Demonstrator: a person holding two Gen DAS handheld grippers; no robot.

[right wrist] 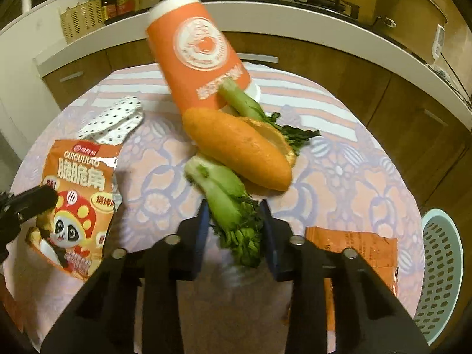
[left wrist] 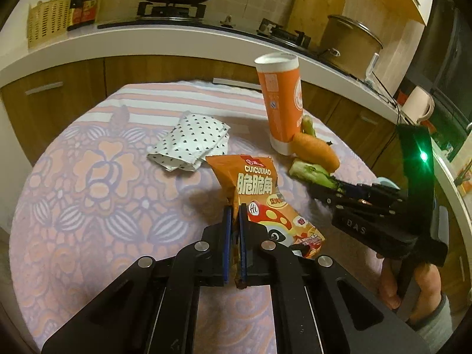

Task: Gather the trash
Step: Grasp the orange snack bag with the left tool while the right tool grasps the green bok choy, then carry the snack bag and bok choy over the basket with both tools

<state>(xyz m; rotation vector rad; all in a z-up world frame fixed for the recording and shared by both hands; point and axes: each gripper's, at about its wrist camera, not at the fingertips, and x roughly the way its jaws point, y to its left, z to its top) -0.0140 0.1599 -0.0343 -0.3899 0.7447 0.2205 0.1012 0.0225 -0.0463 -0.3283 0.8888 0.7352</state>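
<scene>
Your left gripper (left wrist: 233, 206) has its jaws pressed together on the left edge of the orange snack bag (left wrist: 259, 194), which stands crumpled at the centre of the left wrist frame; judged by its foil look, it is light, limp and slick, so an edge pinch like this one should hold but the bag will flop and swing. Your right gripper (right wrist: 234, 206) has its jaws apart, one on each side of the leafy end of a bok choy stalk (right wrist: 227, 197) at the lower centre of the right wrist frame; I cannot tell whether the pads touch it. That stalk is probably soft and bruisable at the leaves and firmer at the pale stem, so take it nearer the stem if you can. An orange peel (right wrist: 236, 153) lies just above it, touching it, and leans toward a tilted orange paper cup (right wrist: 197, 56) at upper centre. A dotted wrapper (right wrist: 112, 121) sits upper left, a flat orange packet (right wrist: 362, 244) lower right, and a perforated basket (right wrist: 442, 265) at the right edge, off the floral tablecloth (right wrist: 348, 177).
</scene>
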